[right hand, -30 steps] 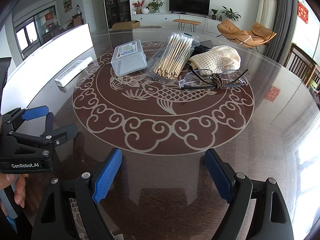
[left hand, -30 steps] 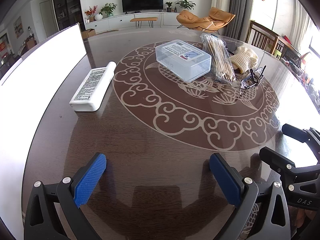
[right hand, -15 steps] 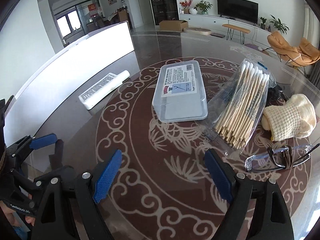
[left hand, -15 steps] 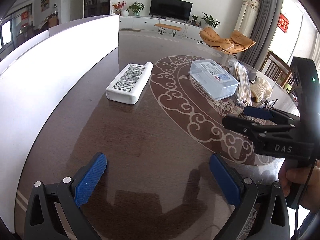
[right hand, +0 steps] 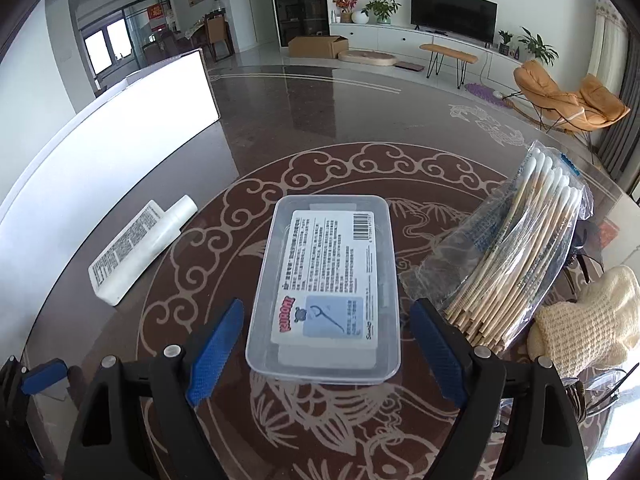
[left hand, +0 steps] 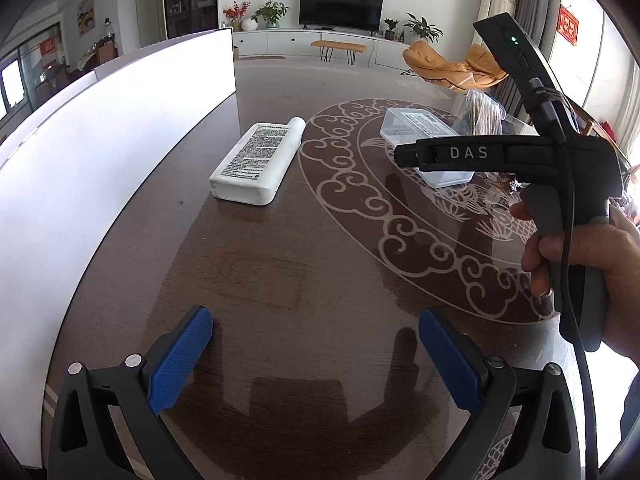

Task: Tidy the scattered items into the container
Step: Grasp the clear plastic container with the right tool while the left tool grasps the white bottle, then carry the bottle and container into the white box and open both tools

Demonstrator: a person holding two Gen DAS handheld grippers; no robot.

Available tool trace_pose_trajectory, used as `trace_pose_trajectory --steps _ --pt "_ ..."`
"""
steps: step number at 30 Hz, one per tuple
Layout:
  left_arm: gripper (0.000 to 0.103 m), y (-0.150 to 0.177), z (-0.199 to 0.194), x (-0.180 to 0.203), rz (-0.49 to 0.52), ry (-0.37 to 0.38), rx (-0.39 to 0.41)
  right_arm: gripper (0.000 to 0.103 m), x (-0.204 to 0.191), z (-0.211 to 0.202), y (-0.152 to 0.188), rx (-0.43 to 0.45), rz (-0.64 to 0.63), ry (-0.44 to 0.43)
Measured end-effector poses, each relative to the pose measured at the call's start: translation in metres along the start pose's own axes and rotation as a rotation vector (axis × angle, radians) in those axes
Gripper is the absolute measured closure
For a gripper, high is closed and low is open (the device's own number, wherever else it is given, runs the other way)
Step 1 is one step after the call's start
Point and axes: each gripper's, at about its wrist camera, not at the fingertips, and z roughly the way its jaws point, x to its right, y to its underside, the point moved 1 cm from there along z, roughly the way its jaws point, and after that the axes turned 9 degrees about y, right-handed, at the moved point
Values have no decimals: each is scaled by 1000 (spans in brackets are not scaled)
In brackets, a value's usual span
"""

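A clear plastic box (right hand: 326, 286) with a printed label lies on the round table, its near end between the open jaws of my right gripper (right hand: 326, 346), not touched. A white tube (right hand: 140, 250) lies to its left; it also shows in the left wrist view (left hand: 258, 160). A bag of cotton swabs (right hand: 516, 256) and a cream knitted cloth (right hand: 588, 324) lie to the right. Glasses (right hand: 592, 392) sit at the right edge. My left gripper (left hand: 316, 360) is open and empty above bare table. A white container wall (left hand: 80, 168) stands at the left.
The right hand-held gripper body (left hand: 520, 156) and the hand crosses the left wrist view, partly hiding the clear box (left hand: 424, 136). The dark table (left hand: 280, 264) has a pale scroll pattern. Living room furniture lies beyond.
My right gripper has moved forward until the clear box sits between its jaws. My left gripper has turned left and moved closer to the white tube. Both stayed open.
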Motion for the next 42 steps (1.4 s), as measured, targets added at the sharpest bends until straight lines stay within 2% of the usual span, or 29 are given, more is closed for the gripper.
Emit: trace_pose_trajectory --steps 2,3,6,8,10,13,17,21,26,42 --pt "0 0 0 0 0 0 0 24 0 3 -8 1 15 -8" --pt "0 0 0 0 0 0 0 40 -1 2 -10 3 11 -1" --pt "0 0 0 0 1 0 -1 40 -6 -3 -8 -12 -9 -3" --pt "0 0 -1 0 2 8 -2 40 -7 -14 7 -15 -32 -13" --pt "0 0 -2 -2 31 27 -12 40 -7 -31 32 -15 -44 -17" --pt "0 -10 5 -12 68 -24 -42 40 -2 -60 77 10 -35 -6" --pt "0 -44 26 -32 53 22 -40 39 0 -83 112 40 -8 35" --pt "0 -80 55 -34 146 44 -62 39 -3 -85 112 37 -18 61" --pt "0 -100 71 -31 221 94 -76 38 -3 -87 115 37 -15 57" --pt "0 -99 69 -30 199 74 -63 38 -3 -87 115 37 -16 57"
